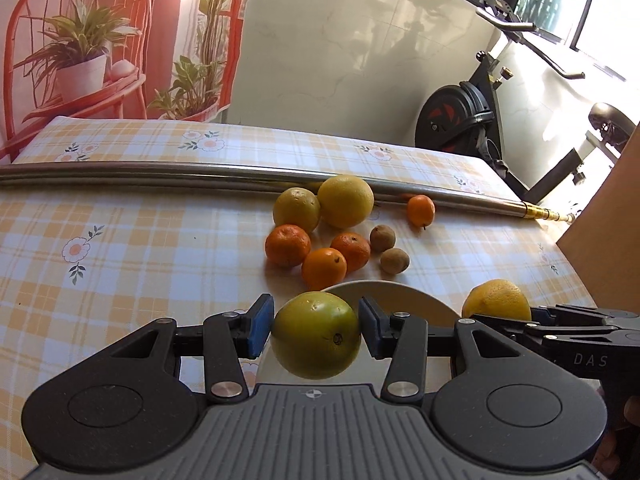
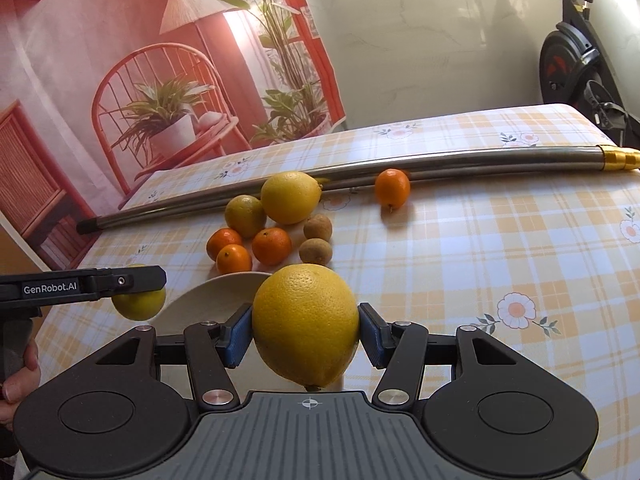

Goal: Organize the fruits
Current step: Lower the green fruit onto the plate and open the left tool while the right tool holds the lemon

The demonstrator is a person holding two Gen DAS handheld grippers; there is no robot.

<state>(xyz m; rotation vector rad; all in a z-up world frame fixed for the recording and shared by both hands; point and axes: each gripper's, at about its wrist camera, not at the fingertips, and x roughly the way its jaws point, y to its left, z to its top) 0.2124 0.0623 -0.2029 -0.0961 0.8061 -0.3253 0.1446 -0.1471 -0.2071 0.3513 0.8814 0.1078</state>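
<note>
The left tool (image 1: 316, 332) held a green fruit (image 1: 316, 336) tight between its blue pads (image 1: 260, 326). The fruit hung over the near rim of a pale plate (image 1: 420, 304). The right tool (image 2: 306, 330) held a big lemon (image 2: 306, 322) the same way, just beside that plate (image 2: 208, 300) on its right. From the right camera, the left tool's black arm (image 2: 84, 286) came in from the left with its green fruit (image 2: 138, 302) under it.

The plate sat on a worktop (image 1: 120, 264) with a yellow checked cloth and small flowers.

Just past the plate lay a bunch of fruit, close together. Three small oranges came first: one (image 1: 324, 268) nearest the plate, one (image 1: 352, 251) touching it behind, and one (image 1: 287, 245) to the left. Two small brown fruits (image 1: 394, 260) (image 1: 382, 238) lay just to the right of them. Behind the oranges sat a yellow-green fruit (image 1: 297, 209) and a bigger yellow one (image 1: 346, 201), side by side and touching. One more little orange (image 1: 421, 210) lay alone, farther right.

A long metal pole (image 1: 200, 172) with a gold tip (image 1: 540, 213) lay across the worktop right behind the fruit, like a fence. The big yellow fruit and the lone orange sat just beside it.

Far back were a pink cloth with painted plants (image 1: 80, 40), a pale wall (image 1: 360, 60) and an exercise bike (image 1: 460, 120). A brown board (image 1: 608, 208) stood at the right edge.
</note>
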